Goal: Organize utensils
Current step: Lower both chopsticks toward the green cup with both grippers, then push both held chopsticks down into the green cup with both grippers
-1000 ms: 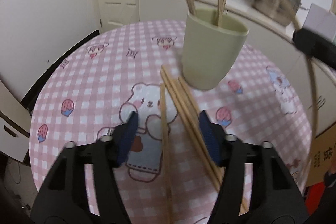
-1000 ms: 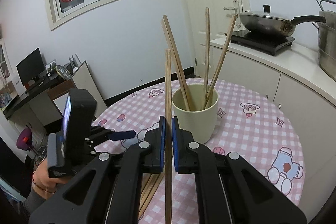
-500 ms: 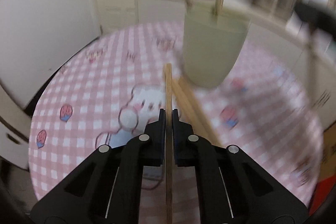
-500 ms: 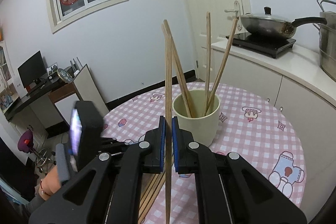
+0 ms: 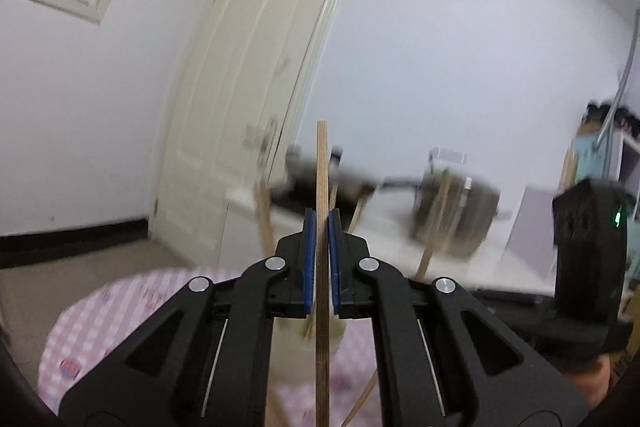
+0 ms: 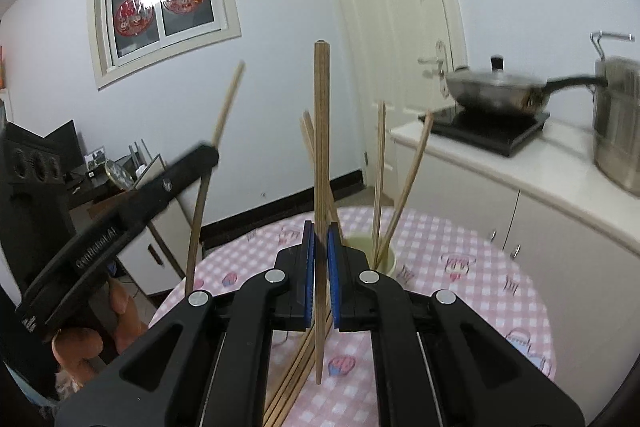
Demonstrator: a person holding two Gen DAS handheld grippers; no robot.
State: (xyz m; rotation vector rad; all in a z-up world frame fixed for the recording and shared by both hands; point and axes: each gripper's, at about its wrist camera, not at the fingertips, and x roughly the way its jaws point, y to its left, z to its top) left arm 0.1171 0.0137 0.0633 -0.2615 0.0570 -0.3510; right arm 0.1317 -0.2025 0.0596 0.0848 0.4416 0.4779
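Observation:
My left gripper (image 5: 321, 227) is shut on a wooden chopstick (image 5: 322, 171) and holds it upright above the table; it also shows in the right wrist view (image 6: 208, 157) with its chopstick (image 6: 228, 99). My right gripper (image 6: 321, 239) is shut on another chopstick (image 6: 321, 131), upright above the table. The pale green cup (image 6: 386, 261) stands just beyond it with several chopsticks (image 6: 380, 163) leaning in it. The cup (image 5: 340, 335) is mostly hidden behind my left gripper. More chopsticks (image 6: 294, 383) lie on the pink checked tablecloth (image 6: 460, 267).
A white counter (image 6: 520, 175) at the right carries a hob with a lidded pan (image 6: 492, 95) and a steel pot (image 6: 618, 119). A white door (image 6: 396, 39) is behind the table. A desk (image 6: 92, 183) stands at the left.
My left gripper closed on a chopstick lying on the table and lifted it, tilting upward so the room shows. My right gripper has risen slightly with its chopstick.

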